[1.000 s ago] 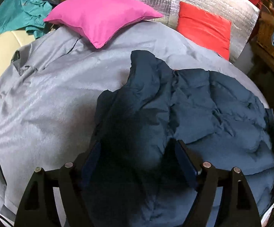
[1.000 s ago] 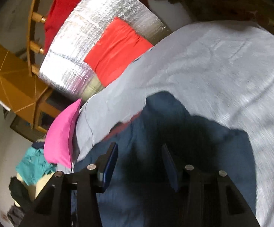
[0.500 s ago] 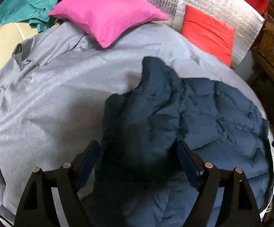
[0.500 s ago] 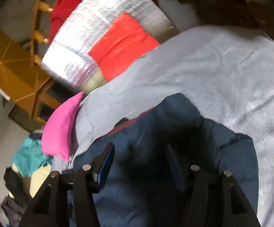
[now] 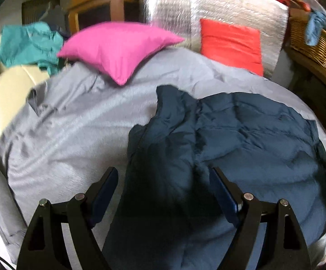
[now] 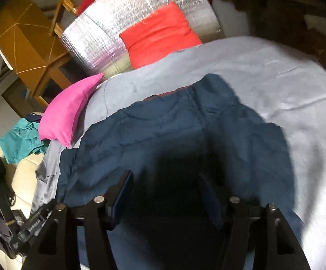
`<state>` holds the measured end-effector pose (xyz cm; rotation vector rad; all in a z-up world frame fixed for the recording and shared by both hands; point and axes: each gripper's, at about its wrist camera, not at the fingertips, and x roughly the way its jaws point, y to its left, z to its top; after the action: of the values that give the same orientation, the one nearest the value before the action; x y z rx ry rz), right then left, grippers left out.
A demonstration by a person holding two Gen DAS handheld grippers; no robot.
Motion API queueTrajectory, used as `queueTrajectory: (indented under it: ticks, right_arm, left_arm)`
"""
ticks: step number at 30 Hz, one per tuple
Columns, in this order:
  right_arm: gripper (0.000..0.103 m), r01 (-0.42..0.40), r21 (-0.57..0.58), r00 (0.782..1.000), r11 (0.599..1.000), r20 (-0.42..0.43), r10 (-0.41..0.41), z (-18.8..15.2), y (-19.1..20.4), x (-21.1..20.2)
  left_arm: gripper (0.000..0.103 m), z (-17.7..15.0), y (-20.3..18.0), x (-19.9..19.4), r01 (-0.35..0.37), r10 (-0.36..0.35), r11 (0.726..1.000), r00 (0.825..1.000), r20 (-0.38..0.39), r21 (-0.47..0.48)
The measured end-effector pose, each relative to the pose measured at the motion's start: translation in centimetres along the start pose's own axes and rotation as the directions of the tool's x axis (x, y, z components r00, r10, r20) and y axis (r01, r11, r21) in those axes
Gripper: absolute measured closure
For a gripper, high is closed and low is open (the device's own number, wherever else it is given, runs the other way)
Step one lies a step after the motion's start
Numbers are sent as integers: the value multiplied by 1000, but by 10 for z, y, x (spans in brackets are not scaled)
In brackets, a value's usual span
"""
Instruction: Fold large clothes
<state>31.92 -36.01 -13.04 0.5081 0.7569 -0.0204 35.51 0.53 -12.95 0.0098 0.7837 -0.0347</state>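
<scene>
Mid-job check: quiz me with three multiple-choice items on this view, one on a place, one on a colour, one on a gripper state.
1. Where does the navy jacket lie?
A. on the grey bedcover
B. in the wicker basket
C. on the pink pillow

2. What colour is the cushion leaning on the silver foil mat?
A. teal
B. red
C. yellow

3. How is the left gripper?
A. shut on the jacket
B. open over the jacket
C. holding a pillow

Answers: 1 A, grey cover shows around the jacket. 2 B, it is red against the foil. 3 B, its fingers stand wide apart with nothing pinched.
</scene>
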Motion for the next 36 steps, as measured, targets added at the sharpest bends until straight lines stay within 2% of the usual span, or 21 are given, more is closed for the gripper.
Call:
queueTrajectory:
  ticks: [3, 8, 13, 15, 17, 20, 22, 25, 28, 36]
  right_arm:
    - [38, 41, -43, 999, 998, 37, -40, -16, 5, -22]
    - [38, 50, -86, 998, 995, 35, -48, -46, 2, -42]
    - [38, 109, -157, 991, 982, -62, -120, -66, 4, -11]
    - [38, 127, -160, 987, 979, -76, -140, -69, 4, -5]
    - [38, 138, -163, 985, 977, -81, -153, -69, 5, -2]
    - [37, 157, -168, 981, 973, -85, -173, -71, 6, 2]
    - [36, 160, -171, 981, 972, -80, -176, -72, 8, 1]
    - [36, 142, -153, 986, 978, -68, -154, -69, 8, -9]
    - [36, 147, -152, 988, 977, -14, -151, -72, 10, -31]
    - [27, 190, -201, 973, 961, 172, -156, -94, 35, -115]
  left_arm:
    - [19, -7, -6, -16, 12, -13, 999, 999, 40, 38]
    - [19, -21, -20, -32, 6, -14, 994, 997, 81, 107]
    - [19, -30, -37, -25, 11, -18, 989, 999, 44, 149]
    - [19, -34, -43, -17, 8, -11, 987, 1000, 20, 163]
    - [19, -38, -46, -7, 0, 2, 985, 1000, -7, 175]
    - [19, -39, -43, 0, 16, -12, 990, 999, -30, 144]
    - [19, -40, -42, -4, 10, -6, 990, 1000, -25, 141]
    - [19, -41, -45, -20, -36, 34, 985, 999, 12, 166]
    - [19, -44, -47, -49, -51, 38, 980, 997, 73, 190]
    - [13, -41, -43, -135, -62, 27, 980, 983, 182, 191]
